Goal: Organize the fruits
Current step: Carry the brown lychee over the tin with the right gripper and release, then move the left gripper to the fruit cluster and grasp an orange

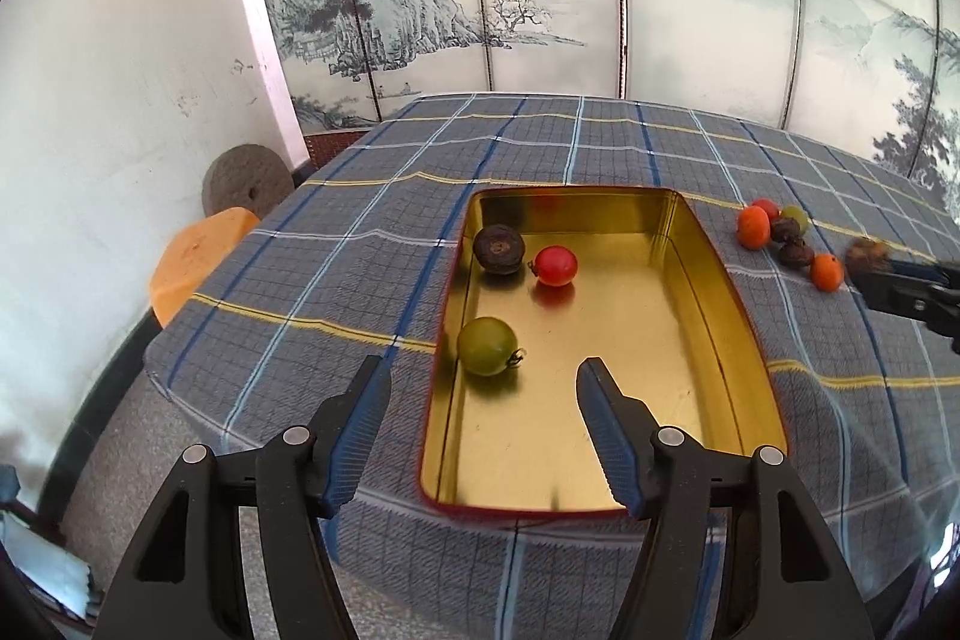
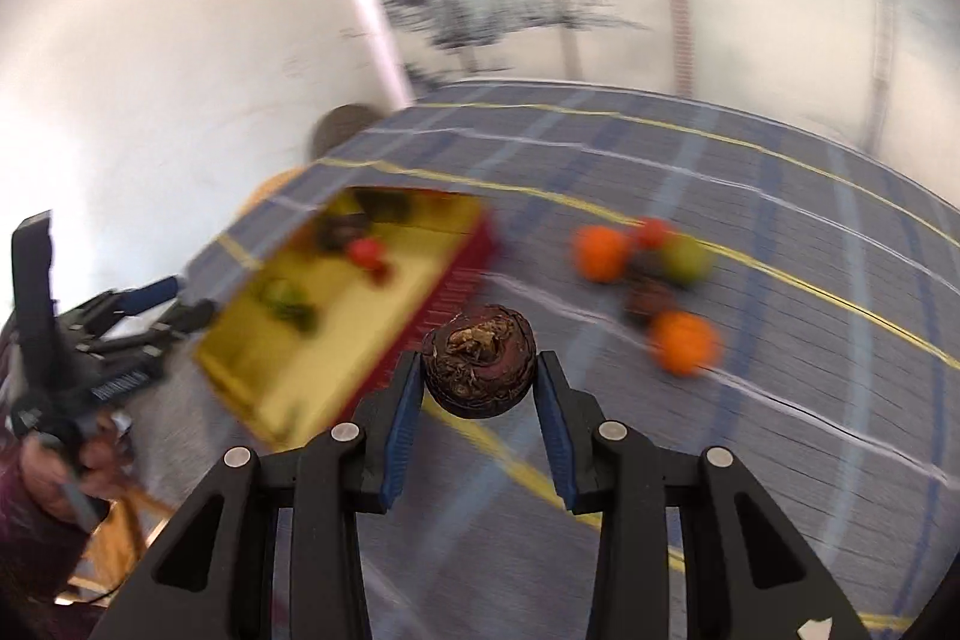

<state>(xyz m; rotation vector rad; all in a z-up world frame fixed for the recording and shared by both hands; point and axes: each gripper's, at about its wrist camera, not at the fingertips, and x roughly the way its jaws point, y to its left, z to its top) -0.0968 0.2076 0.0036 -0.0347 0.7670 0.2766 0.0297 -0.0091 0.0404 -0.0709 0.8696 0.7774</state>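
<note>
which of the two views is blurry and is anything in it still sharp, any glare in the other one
Right wrist view: table, gold tin and loose fruits are smeared by motion blur; only the right gripper and the dark fruit it clamps stay sharp. Left wrist view: sharp, fisheye-bent edges; the tin floor mirrors the red fruit and shows soft glare.

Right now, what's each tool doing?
Left tool: open, holding nothing, over the gold tin.
Right tool: shut on a dark brown fruit.

Three fruits (image 1: 516, 292) lie in the tray (image 1: 738, 304); a fruit cluster (image 1: 786, 241) sits right of it on the table (image 1: 360, 280).
</note>
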